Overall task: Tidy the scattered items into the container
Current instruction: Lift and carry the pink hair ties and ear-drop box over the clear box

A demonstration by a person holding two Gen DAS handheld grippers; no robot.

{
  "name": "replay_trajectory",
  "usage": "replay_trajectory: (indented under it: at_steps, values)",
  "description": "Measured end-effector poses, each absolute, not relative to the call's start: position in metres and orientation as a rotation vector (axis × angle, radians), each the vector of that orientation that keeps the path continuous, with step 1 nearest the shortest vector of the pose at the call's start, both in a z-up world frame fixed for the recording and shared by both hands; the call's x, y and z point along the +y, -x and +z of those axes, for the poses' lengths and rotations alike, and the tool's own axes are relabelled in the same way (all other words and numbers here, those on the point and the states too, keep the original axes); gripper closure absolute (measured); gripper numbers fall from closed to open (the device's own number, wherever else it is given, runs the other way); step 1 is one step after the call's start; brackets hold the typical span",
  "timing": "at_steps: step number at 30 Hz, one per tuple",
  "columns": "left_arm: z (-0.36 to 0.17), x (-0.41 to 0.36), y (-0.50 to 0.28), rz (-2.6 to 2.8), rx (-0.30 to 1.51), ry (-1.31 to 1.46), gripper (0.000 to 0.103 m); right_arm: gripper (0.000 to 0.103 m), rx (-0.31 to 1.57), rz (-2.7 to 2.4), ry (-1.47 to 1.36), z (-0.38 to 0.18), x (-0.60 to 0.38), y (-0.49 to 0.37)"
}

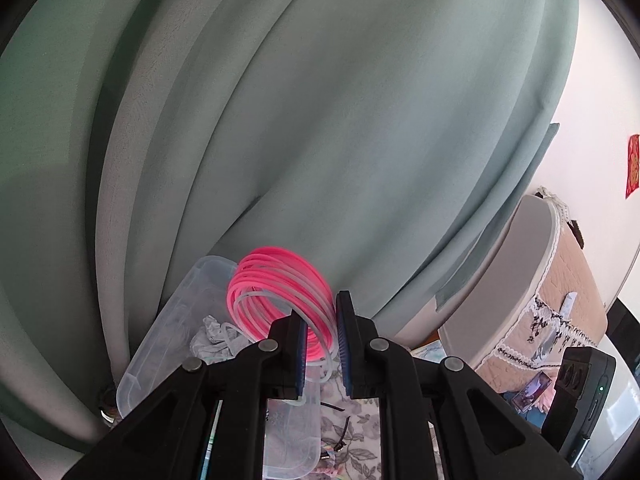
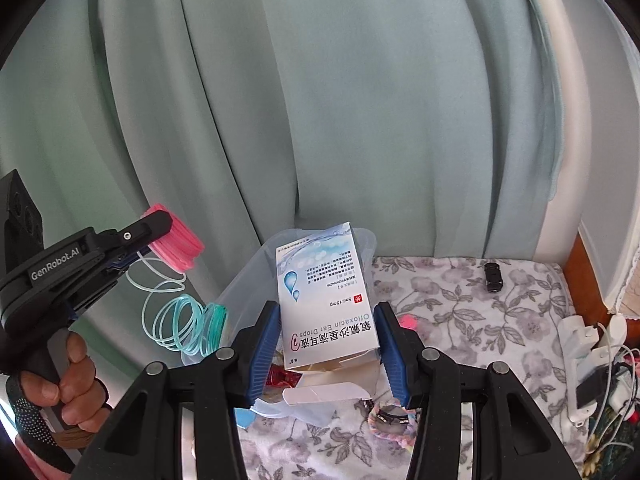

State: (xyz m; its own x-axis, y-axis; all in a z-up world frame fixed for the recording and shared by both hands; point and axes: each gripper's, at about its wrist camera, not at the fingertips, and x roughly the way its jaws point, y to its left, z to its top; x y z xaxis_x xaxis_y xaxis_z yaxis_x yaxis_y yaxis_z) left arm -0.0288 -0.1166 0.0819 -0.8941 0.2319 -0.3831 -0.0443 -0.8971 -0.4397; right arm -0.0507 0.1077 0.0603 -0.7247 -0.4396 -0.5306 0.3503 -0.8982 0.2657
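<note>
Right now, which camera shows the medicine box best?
The right wrist camera. The medicine box fills the middle of that picture, held between the right tool's blue pads, with its printed face readable. The left wrist camera does not show the box at all.

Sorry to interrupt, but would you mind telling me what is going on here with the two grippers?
A person is tidying loose items into a clear plastic container on a floral-covered surface. The left gripper is shut on a pink coil of tubing, with clear and teal loops dangling below it. The right gripper holds an ear-drops box above the container. A braided band and a small black object lie outside it.
</note>
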Motion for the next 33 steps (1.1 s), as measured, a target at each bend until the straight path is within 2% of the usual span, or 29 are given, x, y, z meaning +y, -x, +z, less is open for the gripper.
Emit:
replay_trajectory:
  at_steps: [9,21,28,33]
  values:
    - [0.062,-0.133,0.046,2.843,-0.686,0.691,0.089,0.052,-0.144,-2.496,-0.892,0.047,0.072,0.067]
    - [0.061,-0.142,0.070,2.841,-0.680,0.662,0.089,0.052,-0.108,-2.447,-0.964,0.027,0.054,0.086]
    - [0.023,-0.138,0.086,2.808,-0.705,0.849,0.089,0.052,-0.110,-2.417,-1.003,0.014,0.045,0.101]
    - [-0.008,-0.142,0.095,2.762,-0.792,1.001,0.089,0.052,-0.130,-2.377,-1.065,-0.003,0.040,0.106]
